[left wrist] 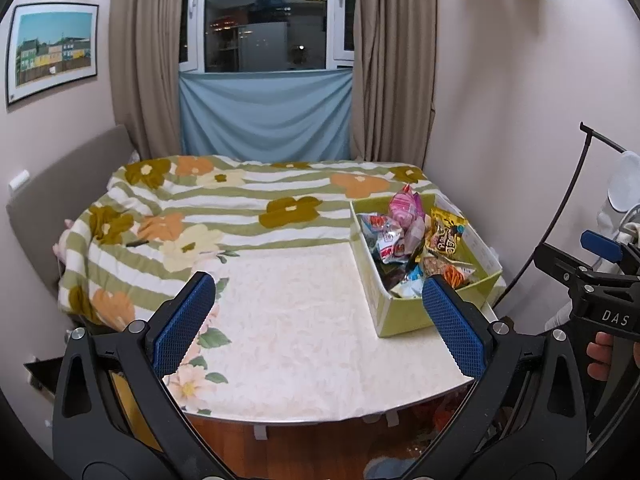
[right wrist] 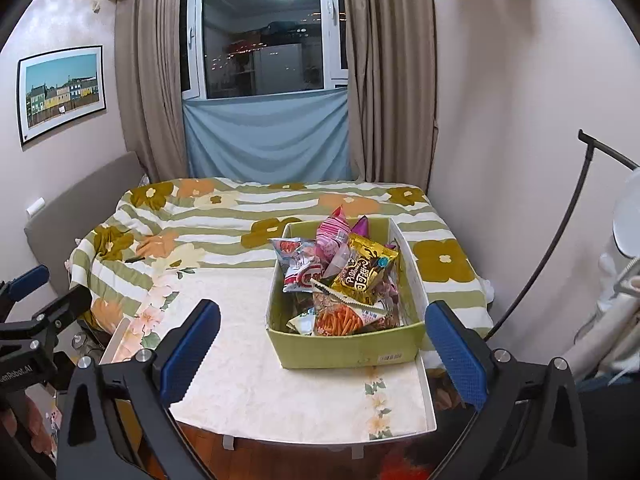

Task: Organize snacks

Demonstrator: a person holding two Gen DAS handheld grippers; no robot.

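On the pale floral surface [right wrist: 280, 380] sits a green box [right wrist: 352, 350] full of snack packets, pushed toward the far right side, its back end reaching over the flowered bed cover [left wrist: 224, 200]. Right gripper [right wrist: 320, 344] spread wide, nothing between the blue pads [right wrist: 188, 348]; box lies just ahead of it, front wall roughly between the fingertips and a bit right of centre, not touched. Left gripper [left wrist: 320, 320] also wide open and empty; box [left wrist: 404, 316] ahead and off to its right, near corner close by the right pad [left wrist: 452, 320], contact unclear. Packets heaped inside: gold bag [right wrist: 366, 272] upright on top, pink bag [right wrist: 334, 228] behind it, red-white bag [right wrist: 300, 268] to the left, orange-stick bag [right wrist: 340, 320] against the front wall. Rest of surface bare cloth. A person's fingers [left wrist: 600, 354] grip the right gripper's handle, seen at the left camera's right edge.
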